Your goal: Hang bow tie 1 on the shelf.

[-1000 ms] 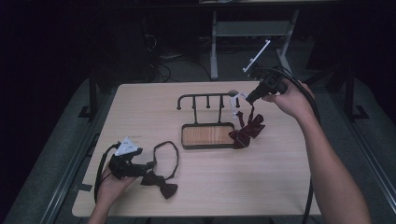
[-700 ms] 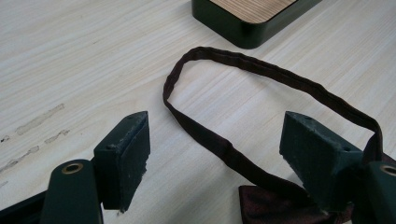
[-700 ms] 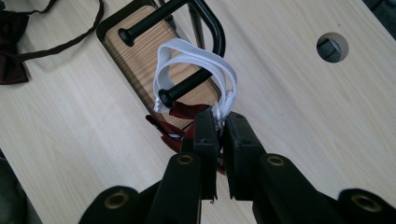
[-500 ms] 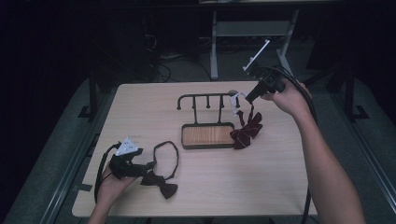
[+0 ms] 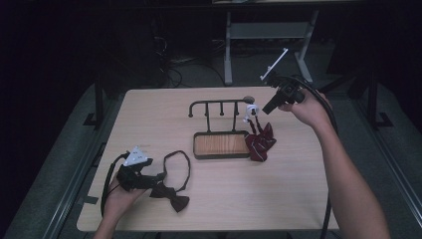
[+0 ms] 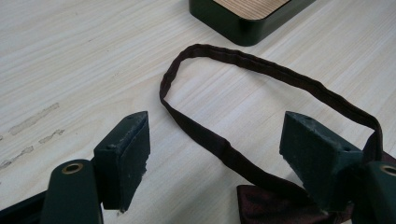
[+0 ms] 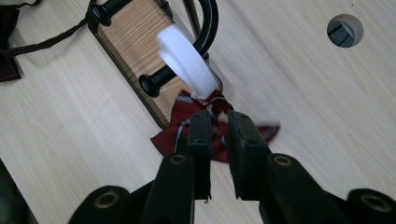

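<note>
While just opening, R jaws barely apart over red bow tie (image 7: 219, 135).

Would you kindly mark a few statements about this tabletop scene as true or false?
1. The left gripper has its fingers wide apart. True.
2. The dark bow tie hangs on the rack. False: it lies on the table, by the left gripper.
3. The striped red bow tie is at the rack's right end in the high view. True.
4. The dark bow tie's strap is stretched straight. False: it forms a loop.
</note>
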A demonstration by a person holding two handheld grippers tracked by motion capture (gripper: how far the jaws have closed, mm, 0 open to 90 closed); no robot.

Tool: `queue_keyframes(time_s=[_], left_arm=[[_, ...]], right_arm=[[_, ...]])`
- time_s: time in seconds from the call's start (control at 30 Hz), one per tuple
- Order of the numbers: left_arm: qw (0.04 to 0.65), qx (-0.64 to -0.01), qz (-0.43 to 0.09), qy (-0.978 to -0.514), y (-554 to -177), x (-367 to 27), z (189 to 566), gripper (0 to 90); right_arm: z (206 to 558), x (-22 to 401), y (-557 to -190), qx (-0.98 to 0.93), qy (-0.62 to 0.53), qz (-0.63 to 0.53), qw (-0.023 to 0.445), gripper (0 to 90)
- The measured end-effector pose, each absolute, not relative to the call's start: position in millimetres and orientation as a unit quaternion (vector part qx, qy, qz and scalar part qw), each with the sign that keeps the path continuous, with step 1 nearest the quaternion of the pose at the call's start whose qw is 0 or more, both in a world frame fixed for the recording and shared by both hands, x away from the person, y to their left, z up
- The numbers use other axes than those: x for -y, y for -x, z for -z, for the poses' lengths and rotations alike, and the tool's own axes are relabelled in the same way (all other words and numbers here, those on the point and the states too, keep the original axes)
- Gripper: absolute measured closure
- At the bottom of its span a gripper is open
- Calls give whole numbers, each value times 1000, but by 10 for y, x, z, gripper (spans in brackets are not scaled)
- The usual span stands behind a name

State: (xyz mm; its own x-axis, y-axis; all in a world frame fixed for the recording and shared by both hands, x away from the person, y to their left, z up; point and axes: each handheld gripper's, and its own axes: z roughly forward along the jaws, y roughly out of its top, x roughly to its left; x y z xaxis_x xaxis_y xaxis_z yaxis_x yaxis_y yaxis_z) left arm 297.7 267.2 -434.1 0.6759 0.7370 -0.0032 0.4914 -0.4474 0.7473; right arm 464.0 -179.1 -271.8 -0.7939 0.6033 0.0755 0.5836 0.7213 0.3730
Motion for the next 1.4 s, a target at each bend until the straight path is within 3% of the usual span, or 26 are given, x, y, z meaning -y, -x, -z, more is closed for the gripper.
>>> queue_keyframes(time_s=[1.4], left_arm=[[372,-369,-162,-836,-2976,-2675,4344,249]], right_arm=[[3141,1999,-4231,-930,-283,-233,-4,670]])
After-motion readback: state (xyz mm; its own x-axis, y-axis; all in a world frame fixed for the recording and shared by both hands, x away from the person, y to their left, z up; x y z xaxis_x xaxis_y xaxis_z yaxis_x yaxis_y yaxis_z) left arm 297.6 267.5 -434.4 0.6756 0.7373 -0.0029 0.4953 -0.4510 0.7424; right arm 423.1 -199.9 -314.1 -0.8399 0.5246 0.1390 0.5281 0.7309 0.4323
